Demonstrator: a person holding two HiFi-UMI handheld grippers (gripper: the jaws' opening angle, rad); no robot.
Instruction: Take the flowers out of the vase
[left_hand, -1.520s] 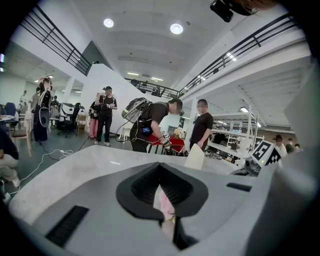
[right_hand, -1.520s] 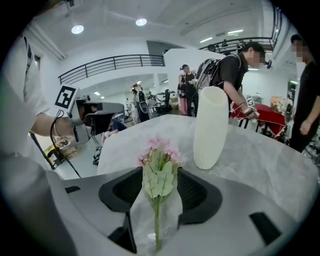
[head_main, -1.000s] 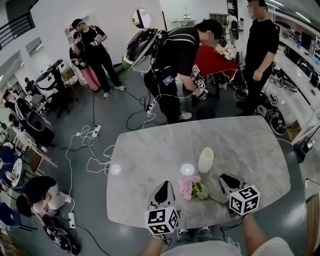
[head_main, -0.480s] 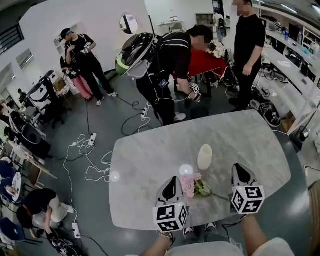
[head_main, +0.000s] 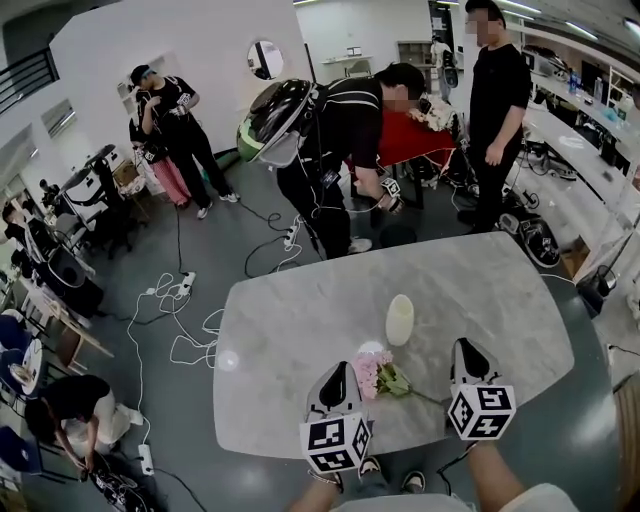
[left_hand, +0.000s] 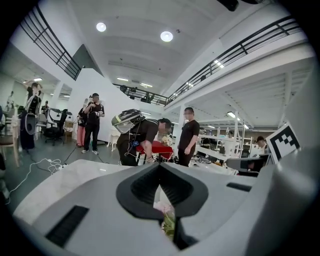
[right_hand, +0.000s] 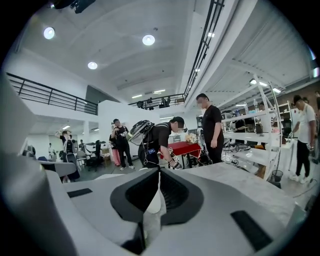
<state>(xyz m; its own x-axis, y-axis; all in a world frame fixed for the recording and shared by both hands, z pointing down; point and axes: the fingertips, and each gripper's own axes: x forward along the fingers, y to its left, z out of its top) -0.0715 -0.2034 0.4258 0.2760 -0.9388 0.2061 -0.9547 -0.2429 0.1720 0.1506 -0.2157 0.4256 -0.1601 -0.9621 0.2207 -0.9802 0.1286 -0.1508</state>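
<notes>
Lying flat on the worktop (head_main: 290, 330), the flowers (head_main: 378, 376) have their blooms just at 3 o'clock of the left gripper (head_main: 333, 370) and their stem trailing toward 4 o'clock, near the right gripper (head_main: 462, 348). The vase (head_main: 400, 320) stands at their 12 o'clock. Both pairs of fingers are closed on nothing.

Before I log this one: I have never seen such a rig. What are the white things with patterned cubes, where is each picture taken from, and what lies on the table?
No robot here: a person holds a tool in each hand, the left hand-held gripper and the right hand-held gripper; the marker cubes belong to them. The wide picture comes from a camera on the person's head, looking down. The other two come from cameras riding on each gripper, looking along its jaws. On the grey table a cream vase stands upright; the pink flowers lie beside it, already out. Both grippers are shut and hold nothing.
</notes>
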